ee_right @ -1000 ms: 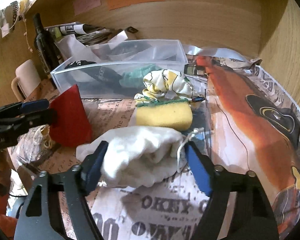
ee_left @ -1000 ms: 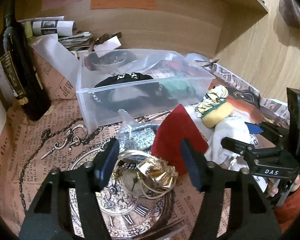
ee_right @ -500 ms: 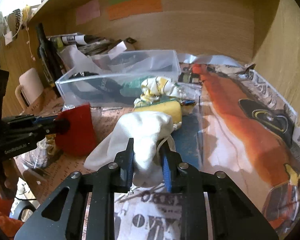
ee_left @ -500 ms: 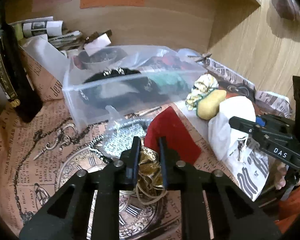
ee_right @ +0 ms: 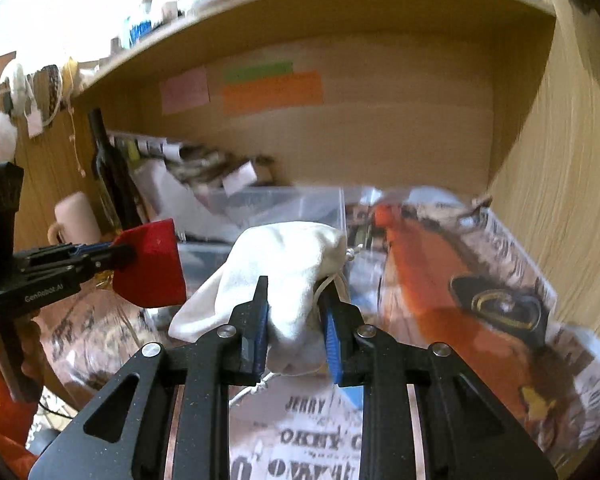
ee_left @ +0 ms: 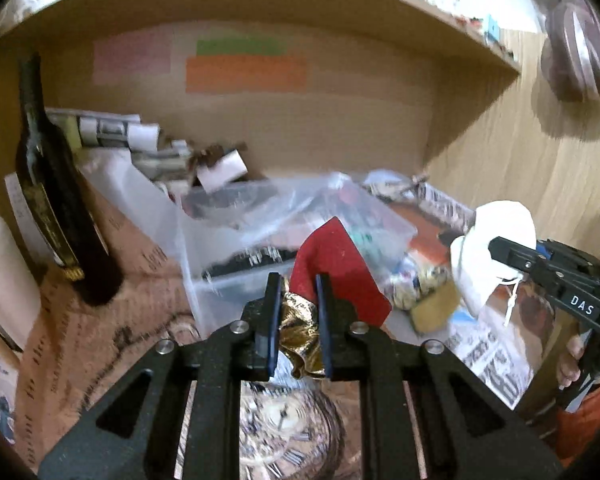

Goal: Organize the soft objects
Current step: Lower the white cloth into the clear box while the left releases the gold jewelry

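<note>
My left gripper [ee_left: 298, 284] is shut on a red cloth piece [ee_left: 332, 264] with crumpled gold fabric [ee_left: 300, 328] bunched between its pads, held up above the table. The right wrist view shows the same red cloth [ee_right: 152, 268] at the tip of the left gripper [ee_right: 122, 256]. My right gripper [ee_right: 294, 292] is shut on a white drawstring pouch [ee_right: 284, 264], also raised; in the left wrist view the pouch [ee_left: 480, 272] hangs from the right gripper [ee_left: 496, 246]. Behind both stands a clear plastic box [ee_left: 228, 256] holding dark and green soft items.
A dark bottle [ee_left: 56, 208] stands at the left with a pale mug [ee_right: 76, 216] beside it. A yellow sponge [ee_left: 436, 308] and a patterned cloth [ee_left: 408, 284] lie right of the box. Printed paper [ee_right: 480, 280] covers the table. A wooden wall closes the right side, with a shelf overhead.
Both grippers went from open to shut, the left on the red and gold cloth, the right on the white pouch. Both then rose, lifting their loads off the table.
</note>
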{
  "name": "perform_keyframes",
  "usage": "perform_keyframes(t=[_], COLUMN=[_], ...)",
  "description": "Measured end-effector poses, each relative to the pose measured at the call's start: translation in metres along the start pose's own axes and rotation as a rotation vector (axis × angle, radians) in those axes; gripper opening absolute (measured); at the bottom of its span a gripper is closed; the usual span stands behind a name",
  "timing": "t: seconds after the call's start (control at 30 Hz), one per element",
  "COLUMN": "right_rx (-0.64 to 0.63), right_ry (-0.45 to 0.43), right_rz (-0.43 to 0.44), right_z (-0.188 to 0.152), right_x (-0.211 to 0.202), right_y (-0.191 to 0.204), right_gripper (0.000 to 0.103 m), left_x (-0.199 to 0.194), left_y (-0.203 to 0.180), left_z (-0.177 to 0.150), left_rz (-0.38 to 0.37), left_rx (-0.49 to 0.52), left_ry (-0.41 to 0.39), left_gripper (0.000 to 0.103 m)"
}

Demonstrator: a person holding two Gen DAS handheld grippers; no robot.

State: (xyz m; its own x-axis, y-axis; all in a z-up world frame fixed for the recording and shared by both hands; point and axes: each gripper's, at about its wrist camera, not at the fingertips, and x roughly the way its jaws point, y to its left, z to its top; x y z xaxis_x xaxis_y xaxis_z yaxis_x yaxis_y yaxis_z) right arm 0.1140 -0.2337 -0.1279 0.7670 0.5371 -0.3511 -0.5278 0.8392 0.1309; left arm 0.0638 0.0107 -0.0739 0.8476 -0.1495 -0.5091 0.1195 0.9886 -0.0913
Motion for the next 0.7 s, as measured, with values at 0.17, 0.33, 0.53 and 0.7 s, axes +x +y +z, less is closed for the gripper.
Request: perform_keyframes(t=[0.17, 0.33, 0.53, 0.7], right_rx=[-0.012, -0.025, -0.046, -0.066], right_ry=[-0.071, -0.118, -0.138, -0.123], right_rz=[-0.003, 0.004, 0.014, 0.015], right_z=[0.020, 0.036, 0.054, 0.062], right_x=[-0.002, 0.005, 0.027, 0.049], right_y=[0.001, 0.006, 0.014, 0.020], right_gripper=[0.021, 0.022, 0.022, 0.022], left_x=[-0.007, -0.007, -0.001, 0.016], left_y=[0.007, 0.019, 0.029, 0.038], left_z=[0.021, 0.038, 0.056, 0.064], left_rz=[0.035, 0.058, 0.100, 0.114], left_rx=[-0.008, -0.033, -0.044, -0.068], left_ry=[-0.078, -0.120, -0.161, -0.151], left_gripper=[0.016, 0.016, 0.016, 0.016])
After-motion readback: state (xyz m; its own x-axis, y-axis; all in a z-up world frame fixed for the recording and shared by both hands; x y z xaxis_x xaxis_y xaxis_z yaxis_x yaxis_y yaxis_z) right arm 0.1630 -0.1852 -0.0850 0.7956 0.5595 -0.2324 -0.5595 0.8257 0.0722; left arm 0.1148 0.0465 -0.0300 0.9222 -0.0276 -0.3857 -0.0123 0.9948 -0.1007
